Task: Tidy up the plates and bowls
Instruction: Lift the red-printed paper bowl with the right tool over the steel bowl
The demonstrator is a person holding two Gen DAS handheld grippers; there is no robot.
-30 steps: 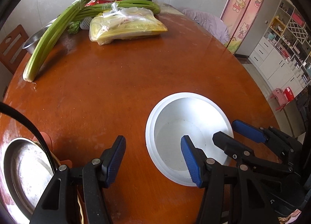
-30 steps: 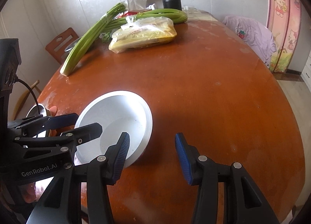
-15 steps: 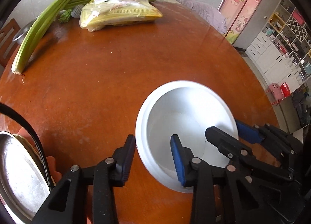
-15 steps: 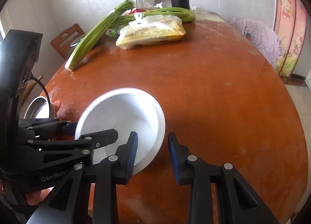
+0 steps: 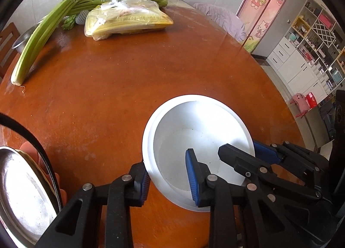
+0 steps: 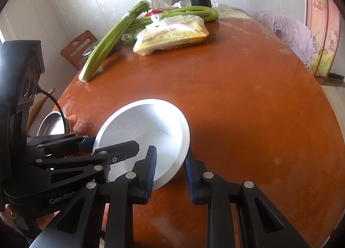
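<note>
Low at centre frame, on the round table (image 5: 129,88), your left gripper (image 5: 167,180) is closing on the white bowl (image 5: 200,138)'s near rim while your right gripper (image 6: 169,169) pinches its opposite edge; next, judge a level two-handed lift.

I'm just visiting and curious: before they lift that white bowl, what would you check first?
1. Right hand-held gripper shut on the white bowl rim: ok.
2. Left hand-held gripper gripping the rim: cannot tell; its jaws are closing, with the rim between them.
3. Bowl empty: ok.
4. One bowl, not a stack: cannot tell; the rim looks doubled.
5. Celery and bagged food well away across the table: ok.
6. Metal plate apart from the bowl: ok.
</note>
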